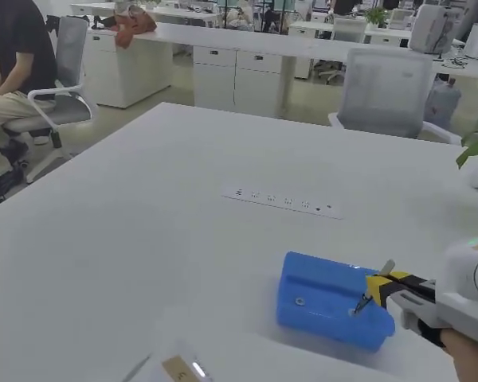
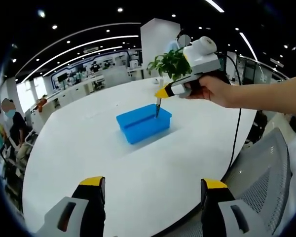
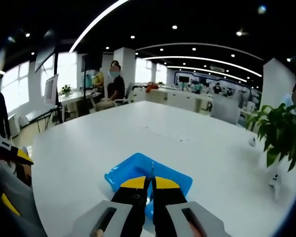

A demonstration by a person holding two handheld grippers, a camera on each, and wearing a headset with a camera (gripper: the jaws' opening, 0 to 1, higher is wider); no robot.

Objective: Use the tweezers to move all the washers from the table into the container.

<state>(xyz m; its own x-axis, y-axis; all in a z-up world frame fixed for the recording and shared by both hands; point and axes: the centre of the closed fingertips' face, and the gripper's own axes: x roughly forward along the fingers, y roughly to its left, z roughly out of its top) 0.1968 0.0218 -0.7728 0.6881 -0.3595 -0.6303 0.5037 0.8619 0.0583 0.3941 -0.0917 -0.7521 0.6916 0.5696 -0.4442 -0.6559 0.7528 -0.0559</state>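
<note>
R gripper [image 1: 385,285] pinched tight on tweezers [image 1: 363,302], tips inside blue box [image 1: 327,325]; L gripper [image 2: 150,187] gaped wide, empty. Risk: jerky release could flick washer [image 1: 300,302] over rim.

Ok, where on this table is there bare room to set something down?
The widest bare stretch is the left half of the table, from its near edge to the socket strip. More lies beyond the strip, toward the grey chair. The near right is crowded: the blue container, with the right gripper holding tweezers into it.
</note>
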